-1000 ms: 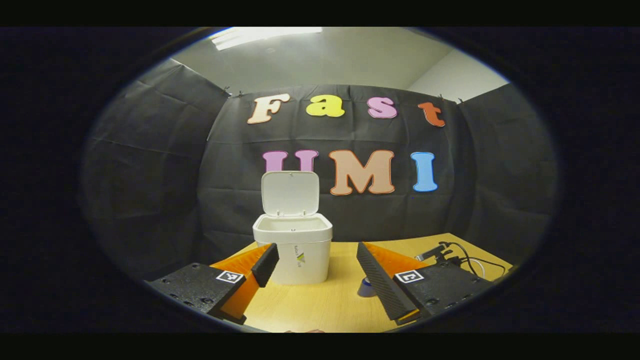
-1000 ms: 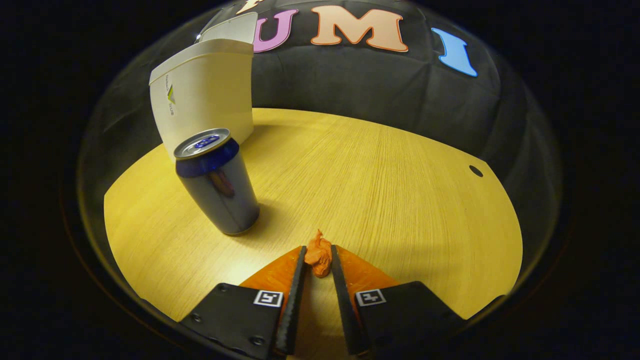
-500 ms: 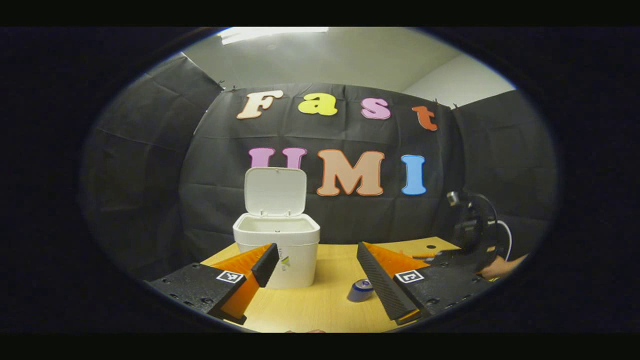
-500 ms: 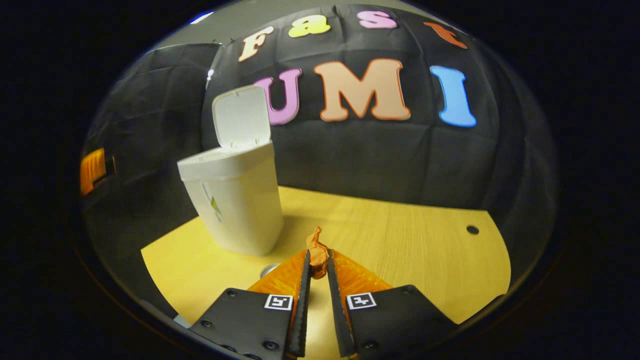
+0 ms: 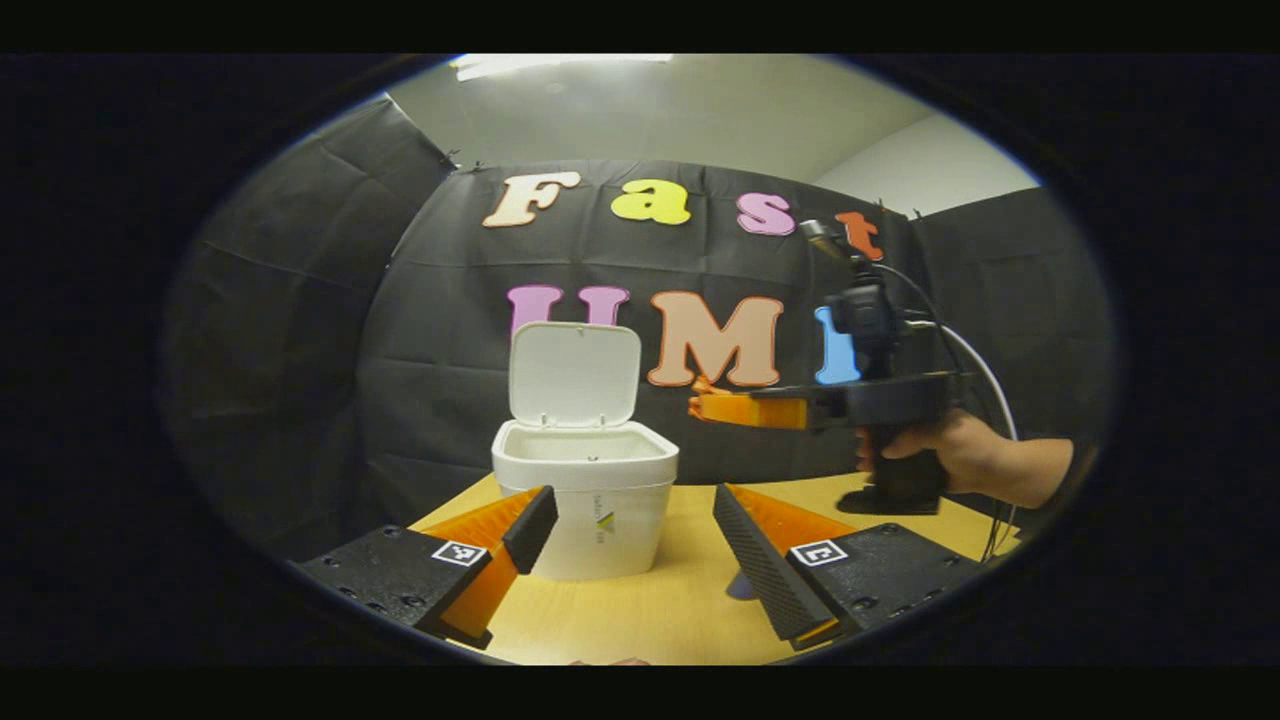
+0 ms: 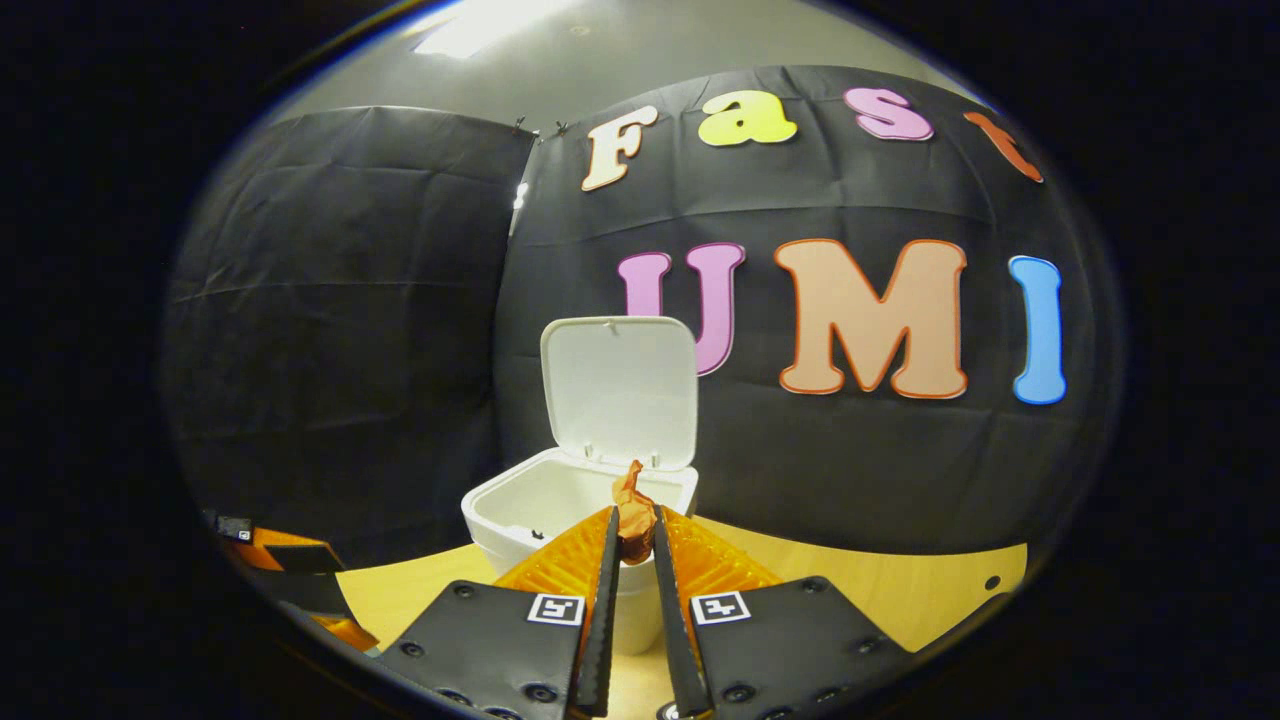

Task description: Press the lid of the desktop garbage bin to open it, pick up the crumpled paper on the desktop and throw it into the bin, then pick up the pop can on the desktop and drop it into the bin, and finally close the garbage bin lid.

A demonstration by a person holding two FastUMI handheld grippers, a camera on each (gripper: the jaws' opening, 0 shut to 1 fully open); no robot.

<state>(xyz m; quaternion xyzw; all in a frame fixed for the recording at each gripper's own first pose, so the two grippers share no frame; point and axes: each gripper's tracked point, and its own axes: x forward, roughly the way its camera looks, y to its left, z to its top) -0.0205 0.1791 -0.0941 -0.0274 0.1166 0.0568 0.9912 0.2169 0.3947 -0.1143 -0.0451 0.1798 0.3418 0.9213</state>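
The garbage bin (image 5: pixel 585 500) sits on the wooden desktop (image 5: pixel 660 615) with its lid (image 5: pixel 575 375) standing straight up, so the first job, opening it, looks done. The right gripper (image 6: pixel 632 525) has its two fingers pressed tight on the crumpled paper (image 6: pixel 630 505), a small orange wad that pokes out past the tips. In the left gripper view, that same gripper is held in a person's hand (image 5: pixel 950 455), up in the air to the right of the bin and higher than its rim, with the paper at its front end pointing toward the bin. In the right gripper view the open bin is just ahead and a bit below the paper. So the paper is picked up and is near the bin, but it is not inside yet; it likely needs to go over the opening and then be let go. The left gripper (image 5: pixel 630 520) has its fingers spread wide apart and holds nothing; it waits low over the desk in front of the bin. A small dark shape beside its right finger may be the pop can, but too little shows to be sure. The can part and closing the lid are not done yet. The bin has a little logo (image 5: pixel 600 522) on its front with tiny words next to it, too small to read. The square black-and-white tags (image 6: pixel 555 608) on the grippers are patterns, not words.
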